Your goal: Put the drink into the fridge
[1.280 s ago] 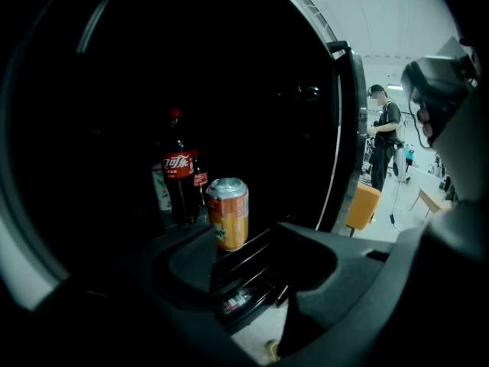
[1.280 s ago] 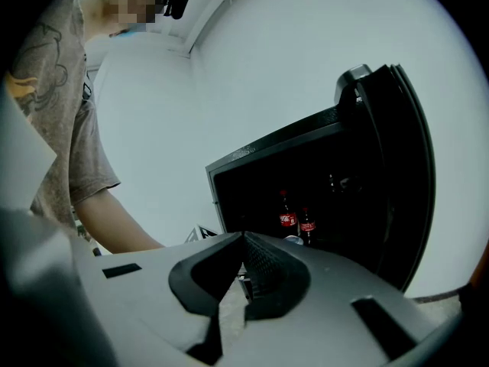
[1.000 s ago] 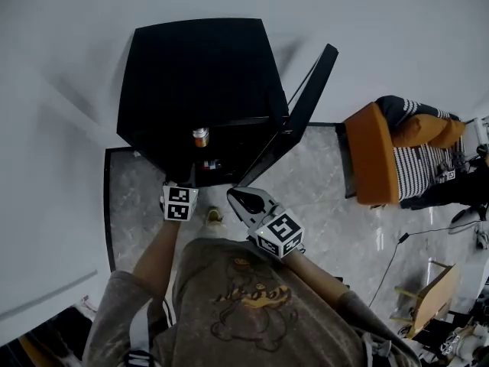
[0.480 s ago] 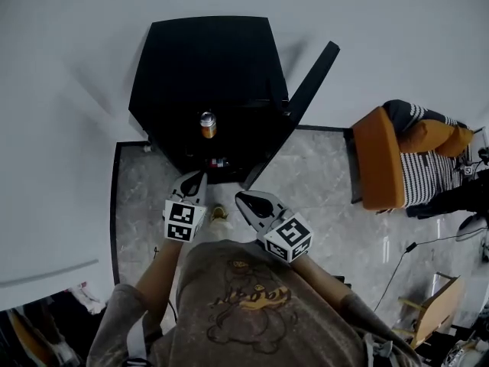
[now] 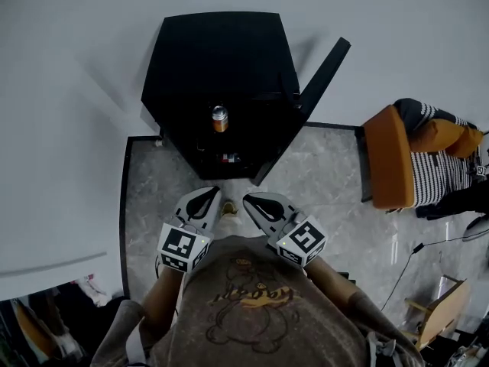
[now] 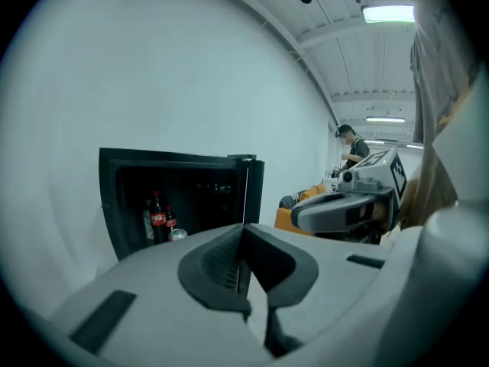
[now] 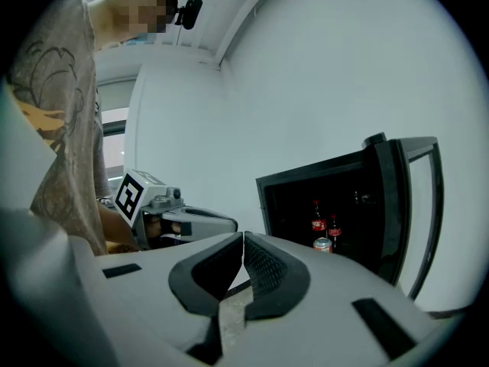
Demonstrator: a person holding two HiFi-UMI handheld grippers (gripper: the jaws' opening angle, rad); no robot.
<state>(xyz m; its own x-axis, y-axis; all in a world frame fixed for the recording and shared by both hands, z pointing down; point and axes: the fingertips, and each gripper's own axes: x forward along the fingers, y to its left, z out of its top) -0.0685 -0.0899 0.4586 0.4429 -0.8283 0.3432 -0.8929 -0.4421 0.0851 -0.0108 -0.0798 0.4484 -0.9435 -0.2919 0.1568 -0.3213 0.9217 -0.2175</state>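
**Left gripper (image 6: 243, 235) and right gripper (image 7: 242, 241) empty, drink (image 5: 220, 118) in fridge (image 5: 221, 60)**

Jaws of both pressed together, nothing between them. Held side by side close to the person's (image 5: 260, 312) chest, apart from the black fridge and aimed toward it. Drink upright inside, just beside 2 cola bottles (image 6: 158, 219). Door (image 5: 321, 82) swung wide at the fridge's right in the head view

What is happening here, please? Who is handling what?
A person stands facing a small black fridge with a gripper in each hand. The left gripper and right gripper are both shut and empty, held apart from the fridge. A can stands inside, near two cola bottles. The door is open.
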